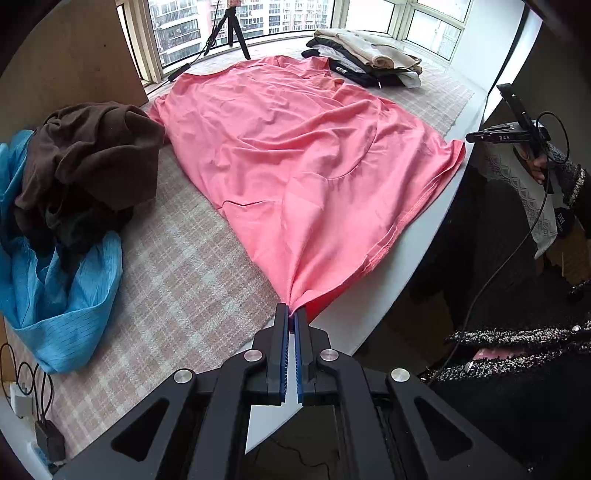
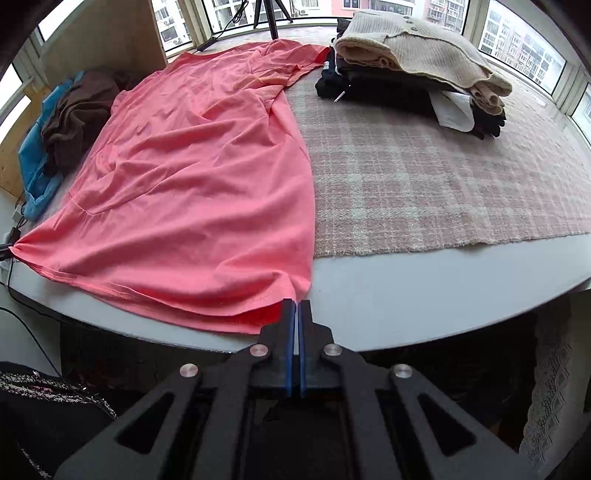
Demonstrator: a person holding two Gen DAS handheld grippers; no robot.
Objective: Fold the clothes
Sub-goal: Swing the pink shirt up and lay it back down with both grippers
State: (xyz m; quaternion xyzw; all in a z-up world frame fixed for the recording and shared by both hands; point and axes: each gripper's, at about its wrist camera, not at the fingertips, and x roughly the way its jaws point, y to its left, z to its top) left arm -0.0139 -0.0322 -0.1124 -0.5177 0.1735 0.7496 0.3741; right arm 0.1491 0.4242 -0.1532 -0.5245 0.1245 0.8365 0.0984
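Note:
A pink T-shirt (image 1: 295, 155) lies spread on the plaid cloth, its hem at the table's near edge; it also shows in the right wrist view (image 2: 207, 177). My left gripper (image 1: 293, 313) is shut on one hem corner, the fabric bunched into its tips. My right gripper (image 2: 296, 304) is shut at the other hem corner, right at the fabric's edge. In the left wrist view the right gripper (image 1: 480, 137) shows at the far right by the shirt's other corner.
A heap of brown (image 1: 92, 155) and blue clothes (image 1: 55, 288) lies at the left. A stack of folded clothes (image 2: 413, 70) sits at the back right. A tripod (image 1: 232, 29) stands by the window. The plaid cloth (image 2: 443, 177) covers the white table (image 2: 406, 288).

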